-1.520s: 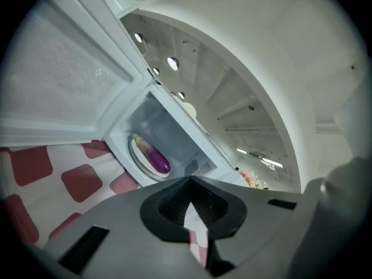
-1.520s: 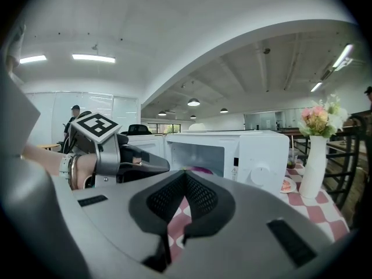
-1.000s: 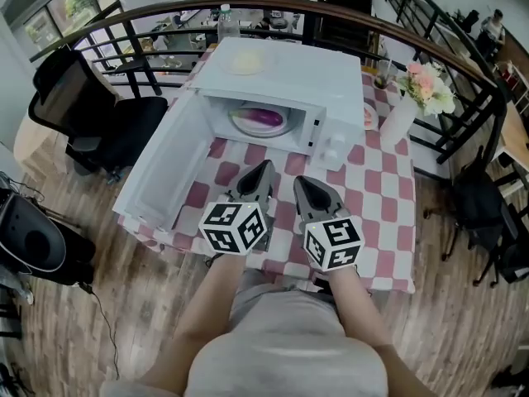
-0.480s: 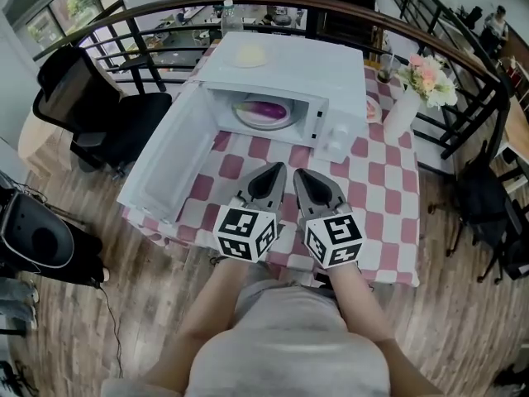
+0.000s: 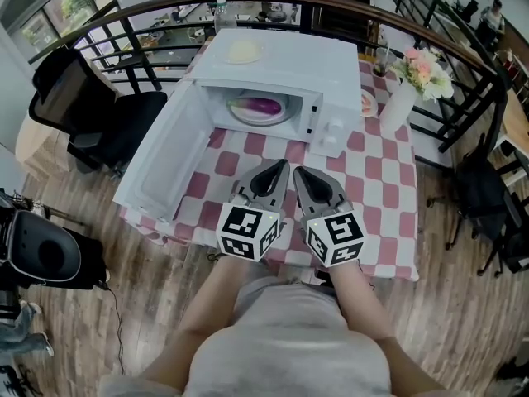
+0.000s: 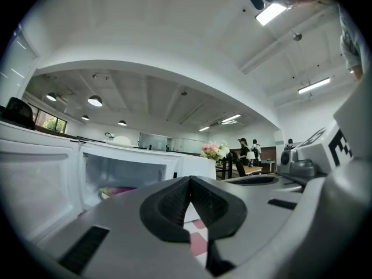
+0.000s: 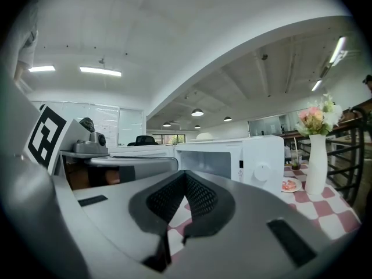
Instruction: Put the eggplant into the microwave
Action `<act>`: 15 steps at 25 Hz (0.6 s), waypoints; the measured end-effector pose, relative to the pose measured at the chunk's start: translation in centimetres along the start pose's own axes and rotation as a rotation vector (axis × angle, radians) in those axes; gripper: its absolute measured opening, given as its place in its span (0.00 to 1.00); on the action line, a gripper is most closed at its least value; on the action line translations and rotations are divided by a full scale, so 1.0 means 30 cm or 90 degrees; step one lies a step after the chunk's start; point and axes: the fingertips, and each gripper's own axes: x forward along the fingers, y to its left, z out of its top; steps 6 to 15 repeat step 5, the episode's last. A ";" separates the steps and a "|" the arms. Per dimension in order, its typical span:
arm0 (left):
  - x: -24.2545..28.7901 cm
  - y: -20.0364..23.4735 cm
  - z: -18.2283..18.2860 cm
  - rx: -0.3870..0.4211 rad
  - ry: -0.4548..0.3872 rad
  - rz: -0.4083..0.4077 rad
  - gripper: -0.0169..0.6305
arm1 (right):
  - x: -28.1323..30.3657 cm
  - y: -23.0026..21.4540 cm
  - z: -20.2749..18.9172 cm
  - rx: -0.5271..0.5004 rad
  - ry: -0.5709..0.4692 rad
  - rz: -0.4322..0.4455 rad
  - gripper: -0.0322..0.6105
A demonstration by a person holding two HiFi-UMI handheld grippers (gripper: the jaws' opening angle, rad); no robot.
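Note:
The purple eggplant [image 5: 264, 103] lies on the glass plate inside the white microwave [image 5: 331, 64], whose door [image 5: 161, 160] hangs wide open to the left. In the left gripper view the eggplant [image 6: 116, 190] shows as a pink streak in the cavity of the microwave [image 6: 195, 166]. My left gripper [image 5: 277, 169] and right gripper [image 5: 301, 174] are side by side over the checked tablecloth [image 5: 380, 197], a short way in front of the microwave. Both are shut with nothing between the jaws. The right gripper view shows the microwave [image 7: 261, 158] ahead.
A white vase of flowers [image 5: 411, 91] and a small plate [image 5: 369, 102] stand right of the microwave. A pale dish [image 5: 242, 52] rests on top of it. A black office chair [image 5: 91, 106] stands at the left, a curved railing [image 5: 463, 64] behind the table.
My left gripper has drifted right, closer to the right gripper, and rolled a little. The right gripper has stayed put. The eggplant has not moved.

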 end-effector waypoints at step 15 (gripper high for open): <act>0.017 -0.003 0.000 -0.001 0.004 0.005 0.03 | -0.003 -0.020 0.010 -0.011 -0.007 -0.010 0.09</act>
